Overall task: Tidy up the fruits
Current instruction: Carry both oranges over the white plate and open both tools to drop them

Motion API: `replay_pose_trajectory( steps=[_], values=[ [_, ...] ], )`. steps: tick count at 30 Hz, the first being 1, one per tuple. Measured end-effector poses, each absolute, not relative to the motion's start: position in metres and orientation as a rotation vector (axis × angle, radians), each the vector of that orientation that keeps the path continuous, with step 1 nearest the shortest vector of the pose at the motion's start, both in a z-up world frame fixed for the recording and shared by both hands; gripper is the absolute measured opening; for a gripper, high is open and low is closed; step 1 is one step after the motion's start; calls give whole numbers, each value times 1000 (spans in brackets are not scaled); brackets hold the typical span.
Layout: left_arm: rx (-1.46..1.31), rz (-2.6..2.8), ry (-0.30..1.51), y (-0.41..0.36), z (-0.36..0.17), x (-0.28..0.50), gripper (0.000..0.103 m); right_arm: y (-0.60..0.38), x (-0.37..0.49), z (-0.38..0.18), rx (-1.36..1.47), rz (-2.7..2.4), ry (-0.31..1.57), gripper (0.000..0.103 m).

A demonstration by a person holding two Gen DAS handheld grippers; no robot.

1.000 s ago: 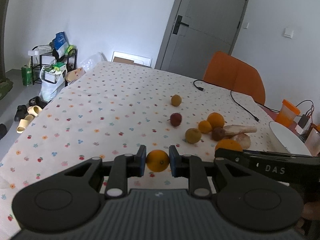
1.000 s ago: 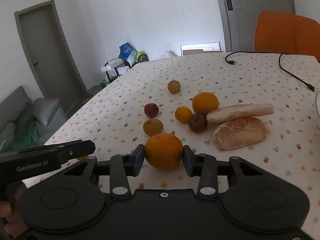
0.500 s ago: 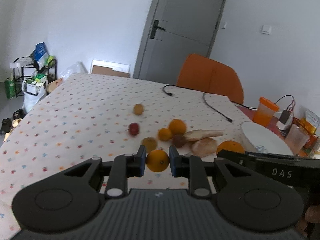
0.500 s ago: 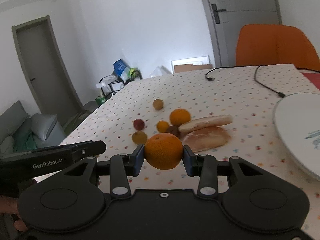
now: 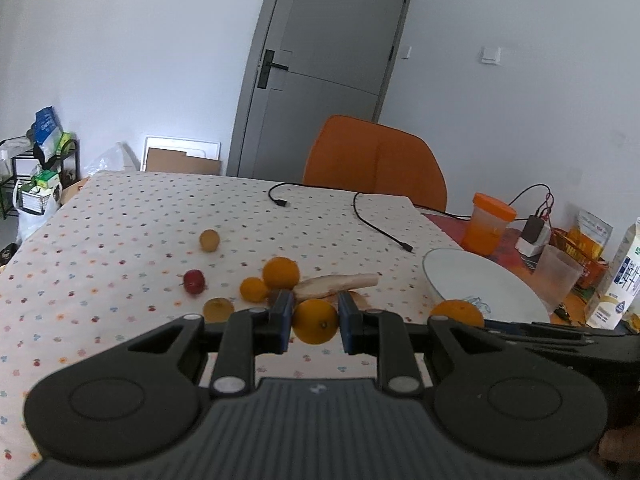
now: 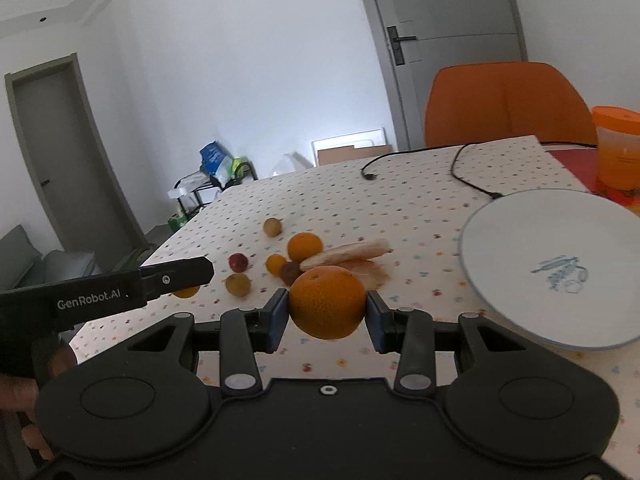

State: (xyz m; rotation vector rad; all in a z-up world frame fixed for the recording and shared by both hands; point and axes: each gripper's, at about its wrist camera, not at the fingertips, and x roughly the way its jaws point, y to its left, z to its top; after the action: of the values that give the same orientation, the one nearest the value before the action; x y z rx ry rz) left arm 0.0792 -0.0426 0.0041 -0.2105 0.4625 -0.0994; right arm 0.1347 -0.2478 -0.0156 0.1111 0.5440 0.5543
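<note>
Both hands have swung toward the bowl [image 6: 500,216] since a second ago. We grip a small orange [image 5: 315,321] in the left jaws and a big orange [image 6: 327,302] in the right, both airborne. Nothing is bowled yet; six fruits wait on the bench [image 5: 120,240]. Open room ahead; bread [image 6: 348,254] sits left.

Orange chair [image 5: 376,160] behind table; black cable [image 5: 376,224] on dotted tablecloth [image 5: 120,232].

small orange [image 5: 315,321] | large orange [image 6: 327,302] | both lifted; others tabled
</note>
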Motion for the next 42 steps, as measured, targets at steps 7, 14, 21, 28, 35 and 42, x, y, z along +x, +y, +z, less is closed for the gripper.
replay_pose_trajectory(
  steps=[7,14,21,28,35,42],
  values=[
    [-186,-128,459,-58,10,84,22,-270,133,-16,129,507,531,39],
    [-157,-177,471,-80,12,97,22,-292,137,-21,164,461,529,39],
    [-120,-242,492,-108,12,114,22,-319,143,-24,213,417,529,39],
    [-83,-299,516,-137,9,132,22,-345,151,-33,246,351,531,39],
    [-51,-355,539,-164,3,153,22,-365,160,-42,252,285,533,39],
    [-15,-376,584,-190,-5,177,22,-371,163,-46,217,265,521,40]
  ],
)
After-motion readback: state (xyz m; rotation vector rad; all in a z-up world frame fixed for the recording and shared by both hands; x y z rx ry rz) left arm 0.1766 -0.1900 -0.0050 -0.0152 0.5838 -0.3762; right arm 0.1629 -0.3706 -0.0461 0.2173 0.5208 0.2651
